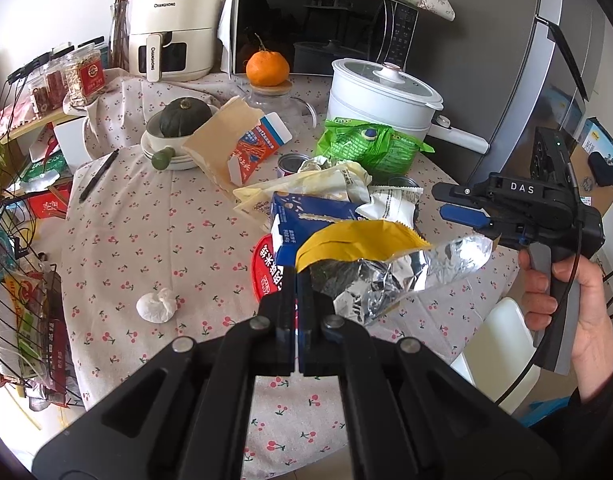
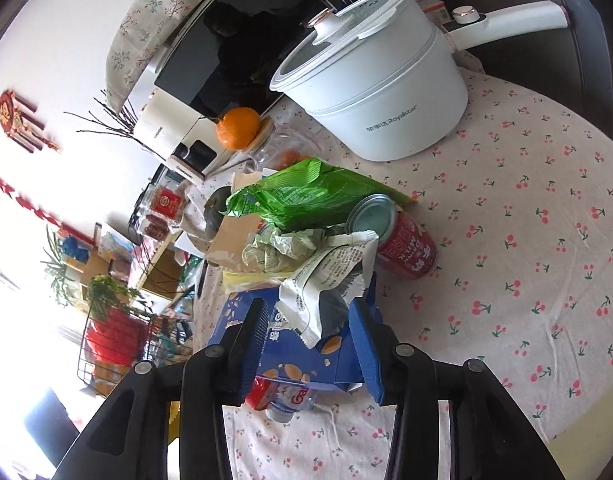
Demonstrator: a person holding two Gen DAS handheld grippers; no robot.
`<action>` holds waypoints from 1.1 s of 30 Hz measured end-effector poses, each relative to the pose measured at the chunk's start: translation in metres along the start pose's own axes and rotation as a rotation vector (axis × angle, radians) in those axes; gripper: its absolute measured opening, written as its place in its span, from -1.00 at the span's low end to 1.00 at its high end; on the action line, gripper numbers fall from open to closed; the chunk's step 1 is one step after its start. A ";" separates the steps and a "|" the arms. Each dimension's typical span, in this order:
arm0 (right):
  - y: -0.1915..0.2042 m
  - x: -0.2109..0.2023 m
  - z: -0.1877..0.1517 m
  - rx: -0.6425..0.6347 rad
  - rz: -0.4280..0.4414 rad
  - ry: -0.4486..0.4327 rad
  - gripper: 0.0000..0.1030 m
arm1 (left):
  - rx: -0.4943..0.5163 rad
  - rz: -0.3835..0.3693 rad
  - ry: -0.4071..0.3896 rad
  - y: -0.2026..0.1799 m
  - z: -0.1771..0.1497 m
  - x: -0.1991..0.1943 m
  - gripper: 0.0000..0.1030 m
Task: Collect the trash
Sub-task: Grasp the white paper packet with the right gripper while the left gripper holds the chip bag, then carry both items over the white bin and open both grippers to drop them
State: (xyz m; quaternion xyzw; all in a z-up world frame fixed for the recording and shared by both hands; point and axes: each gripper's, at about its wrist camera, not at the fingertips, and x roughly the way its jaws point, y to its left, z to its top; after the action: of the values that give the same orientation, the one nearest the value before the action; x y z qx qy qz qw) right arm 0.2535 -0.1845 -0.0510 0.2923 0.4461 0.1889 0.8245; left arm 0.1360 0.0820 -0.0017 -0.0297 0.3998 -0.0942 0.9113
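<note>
My left gripper (image 1: 296,280) is shut on the torn edge of a yellow snack bag with a silver foil lining (image 1: 362,244), held up above the table. Behind it lies a trash heap: a blue carton (image 1: 306,208), a white wrapper (image 1: 390,204), a green bag (image 1: 366,144) and a red lid (image 1: 266,272). A crumpled tissue (image 1: 156,305) lies apart at the left. My right gripper (image 2: 306,316) stands open astride the white wrapper (image 2: 322,280) on the blue carton (image 2: 242,312); its pads are not pressing. A red can (image 2: 402,244) lies beside the green bag (image 2: 306,196).
A white electric pot (image 1: 378,96) stands at the back right, with a microwave (image 1: 318,20), an air fryer (image 1: 174,24) and an orange on a glass jar (image 1: 266,66) behind. A bowl with a squash (image 1: 178,120), a pen (image 1: 98,176) and a wire basket (image 1: 22,300) are at the left.
</note>
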 end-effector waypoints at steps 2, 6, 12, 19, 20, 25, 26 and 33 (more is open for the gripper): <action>0.005 0.013 -0.003 -0.010 -0.002 0.017 -0.20 | -0.005 0.000 0.002 0.004 -0.001 0.000 -0.99; 0.002 0.035 -0.003 0.007 -0.032 0.022 -0.28 | -0.017 0.001 0.010 0.012 -0.002 -0.001 -0.99; 0.000 0.054 -0.003 -0.009 -0.015 0.028 -0.85 | -0.011 -0.002 0.023 0.015 -0.003 0.001 -0.99; 0.018 0.033 -0.007 -0.103 -0.002 0.017 -0.95 | -0.009 -0.009 0.007 0.014 -0.003 -0.005 -0.99; 0.021 0.025 -0.007 -0.116 0.000 0.012 -0.95 | -0.008 -0.013 0.005 0.013 -0.003 -0.006 -0.99; 0.027 -0.025 -0.013 -0.161 -0.015 -0.008 -0.95 | 0.021 -0.055 0.005 -0.004 -0.004 -0.009 -0.99; 0.026 -0.036 -0.016 -0.171 -0.027 -0.011 -0.95 | 0.035 -0.064 0.006 -0.010 -0.005 -0.009 -0.99; -0.014 -0.120 -0.042 -0.208 -0.195 -0.024 -0.95 | 0.192 -0.173 0.042 -0.087 -0.017 -0.001 -0.99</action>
State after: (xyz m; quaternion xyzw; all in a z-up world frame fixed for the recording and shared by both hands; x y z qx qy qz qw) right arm 0.1550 -0.2509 -0.0029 0.1625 0.4406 0.1496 0.8701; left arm 0.1104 -0.0028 -0.0012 0.0251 0.4037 -0.2106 0.8900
